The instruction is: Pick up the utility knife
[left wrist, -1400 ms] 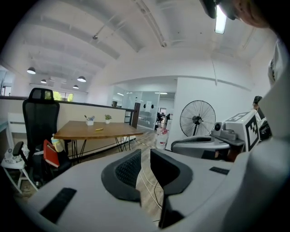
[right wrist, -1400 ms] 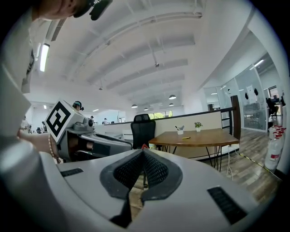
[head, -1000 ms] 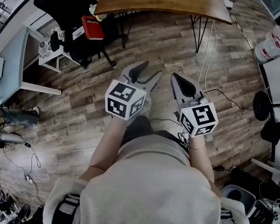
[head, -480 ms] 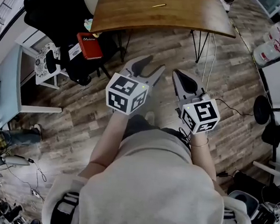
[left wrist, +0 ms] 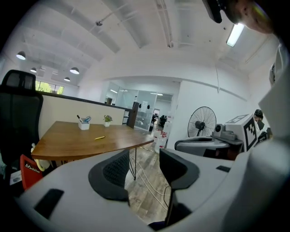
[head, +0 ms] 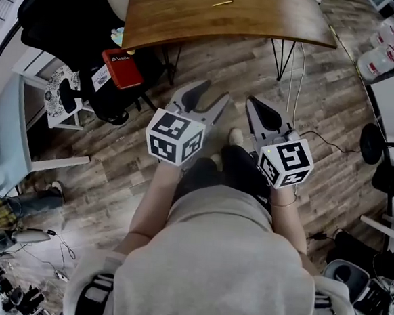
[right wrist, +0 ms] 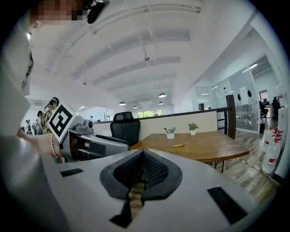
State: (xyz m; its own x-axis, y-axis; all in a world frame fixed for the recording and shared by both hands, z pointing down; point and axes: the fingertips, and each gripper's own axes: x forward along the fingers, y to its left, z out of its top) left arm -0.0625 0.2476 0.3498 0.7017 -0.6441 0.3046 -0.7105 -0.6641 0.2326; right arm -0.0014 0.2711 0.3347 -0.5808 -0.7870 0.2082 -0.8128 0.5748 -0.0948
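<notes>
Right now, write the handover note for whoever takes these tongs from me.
Left tongs: open, nothing between them.
Right tongs: shut, empty.
Things: a slim yellow object, probably the utility knife, lies on the brown wooden table ahead. Both tongs are held over the wood-plank floor, short of the table.
Done: nothing grasped yet.
Left: step up to the table, bring the open left tongs around the knife, close and lift. The right tongs would have to open first if used.
</notes>
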